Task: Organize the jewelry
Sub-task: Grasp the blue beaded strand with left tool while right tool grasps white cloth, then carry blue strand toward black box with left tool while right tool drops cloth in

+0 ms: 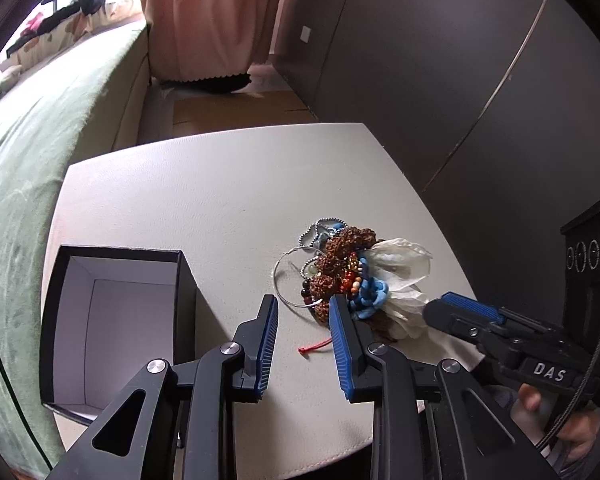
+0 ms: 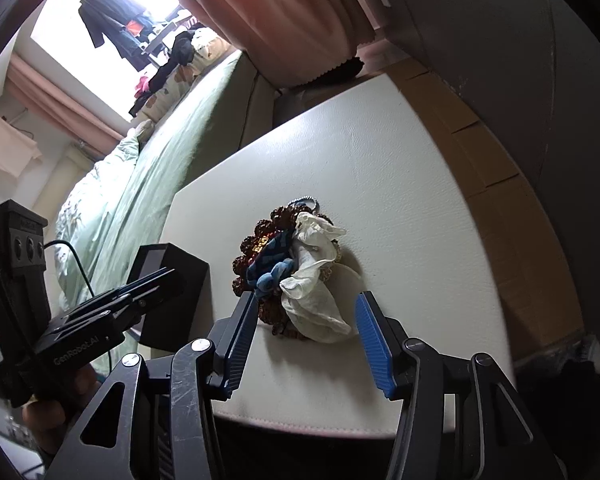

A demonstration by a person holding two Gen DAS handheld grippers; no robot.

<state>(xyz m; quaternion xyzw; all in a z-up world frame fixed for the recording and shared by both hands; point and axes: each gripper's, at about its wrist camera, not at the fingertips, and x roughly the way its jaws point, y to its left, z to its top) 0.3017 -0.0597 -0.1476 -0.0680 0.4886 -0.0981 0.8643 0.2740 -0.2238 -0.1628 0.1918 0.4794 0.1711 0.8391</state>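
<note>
**Both tools poised at the jewelry heap**

A tangled heap of jewelry [image 1: 350, 276] lies on the pale table [image 1: 204, 192], right of its middle in the left wrist view. In the heap are brown knobbly beads [image 1: 342, 250], a chunky blue chain [image 1: 370, 294], a thin silver hoop [image 1: 290, 276], a silver ball chain [image 1: 320, 226] and a crumpled white fabric flower [image 1: 400, 268]. A small red cord [image 1: 314, 347] lies on the table just at 6 o'clock of the heap.

The left tool [image 1: 304, 312] stands released, its blue pads apart with bare table and the red cord between them; the heap sits at 1 o'clock from it, and whether the right-hand pad touches the blue chain I cannot tell. An open black box [image 1: 112, 320] with a white lining stands at 9 o'clock of this tool, empty as far as shows.

In the right wrist view, the right tool [image 2: 306, 310] is also released, jaws wide. The heap [image 2: 292, 268] lies at 12 o'clock from it, its near end reaching between the fingertips; nothing is gripped. The left tool [image 2: 160, 280] shows at 9 o'clock of the heap, in front of the box [image 2: 172, 300].
</note>
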